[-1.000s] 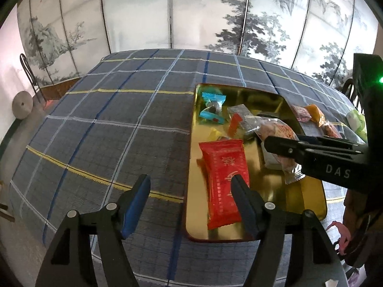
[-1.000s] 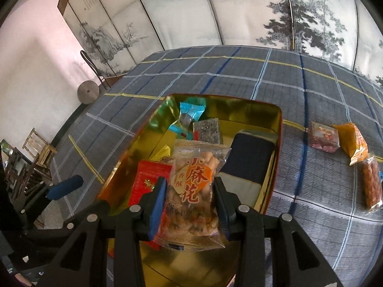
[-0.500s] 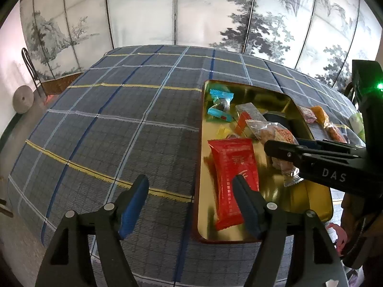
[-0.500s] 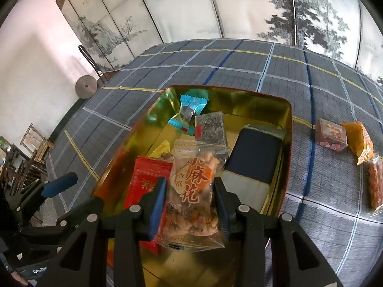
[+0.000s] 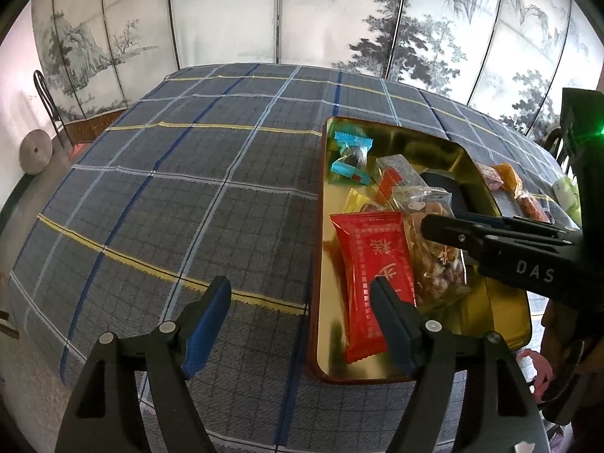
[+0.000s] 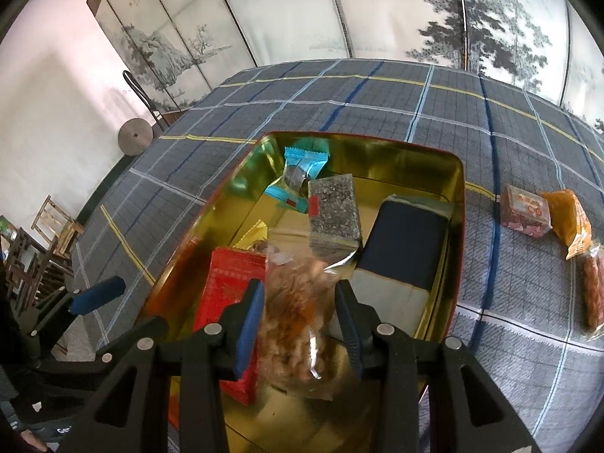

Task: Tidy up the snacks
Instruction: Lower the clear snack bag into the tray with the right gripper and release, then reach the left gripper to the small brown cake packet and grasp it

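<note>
- Clear bag of fried twists (image 6: pixel 298 313), crinkled, orange label blurred, hung over the near end of the gold tin (image 6: pixel 458 226).
- Right gripper (image 6: pixel 298 317): jaws narrow, blue pads clamped on the bag's sides.
- Left gripper (image 5: pixel 298 321): jaws wide apart and just been opening further, nothing between them; it hung over the tin's near left rim and the plaid tablecloth (image 5: pixel 170 188).
- Red packet (image 5: pixel 373 271) lay flat along the tin's left side, beside the bag.
- Mid-tin: dark box (image 6: pixel 404 253) by the right wall, speckled bar (image 6: pixel 332 215) left of it.
- Far left corner: blue-wrapped candy (image 6: pixel 302 177).
- On the cloth right of the tin: pink packet (image 6: pixel 524 211), orange packet (image 6: pixel 570 222).
</note>
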`<action>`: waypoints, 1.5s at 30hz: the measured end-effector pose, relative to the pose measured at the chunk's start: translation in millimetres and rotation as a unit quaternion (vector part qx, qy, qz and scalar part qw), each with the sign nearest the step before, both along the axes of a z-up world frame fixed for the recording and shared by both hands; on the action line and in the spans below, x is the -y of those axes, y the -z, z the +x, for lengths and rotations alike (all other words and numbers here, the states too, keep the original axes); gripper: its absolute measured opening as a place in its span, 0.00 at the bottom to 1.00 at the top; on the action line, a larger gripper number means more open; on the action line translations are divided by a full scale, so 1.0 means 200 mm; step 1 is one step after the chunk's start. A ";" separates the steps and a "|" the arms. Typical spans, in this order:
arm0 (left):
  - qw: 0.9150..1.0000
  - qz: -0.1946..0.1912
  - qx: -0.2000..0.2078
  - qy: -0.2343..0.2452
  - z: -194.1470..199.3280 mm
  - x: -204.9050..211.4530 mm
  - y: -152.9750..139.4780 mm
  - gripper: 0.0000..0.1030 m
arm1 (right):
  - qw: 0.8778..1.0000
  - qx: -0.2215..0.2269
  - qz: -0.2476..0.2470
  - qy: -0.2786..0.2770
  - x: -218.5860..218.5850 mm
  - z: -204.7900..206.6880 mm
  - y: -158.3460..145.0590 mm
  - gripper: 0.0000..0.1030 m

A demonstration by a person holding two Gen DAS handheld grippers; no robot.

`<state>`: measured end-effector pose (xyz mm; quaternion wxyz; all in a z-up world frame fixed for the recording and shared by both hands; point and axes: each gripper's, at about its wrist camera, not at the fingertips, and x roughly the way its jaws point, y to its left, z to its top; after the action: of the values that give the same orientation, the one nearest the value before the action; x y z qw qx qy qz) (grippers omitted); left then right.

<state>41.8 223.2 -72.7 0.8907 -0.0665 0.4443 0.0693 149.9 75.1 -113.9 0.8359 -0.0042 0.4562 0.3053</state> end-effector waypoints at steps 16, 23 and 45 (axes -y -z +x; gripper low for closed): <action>1.000 0.004 -0.011 -0.003 0.01 0.00 0.03 0.73 | 0.999 0.018 0.040 0.023 0.15 -0.06 -0.03 0.39; 1.000 0.014 -0.013 -0.001 0.02 0.03 0.02 0.75 | 0.995 0.057 0.069 0.043 0.40 -0.15 -0.08 0.41; 0.995 0.065 0.004 0.078 0.08 0.36 -0.14 0.75 | 0.939 0.062 -0.054 0.333 1.63 -0.18 0.17 0.45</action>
<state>58.6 151.4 -45.1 0.8977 0.0263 0.4390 0.0282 113.6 -251.7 -147.5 0.9148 0.0844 0.3948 -0.0163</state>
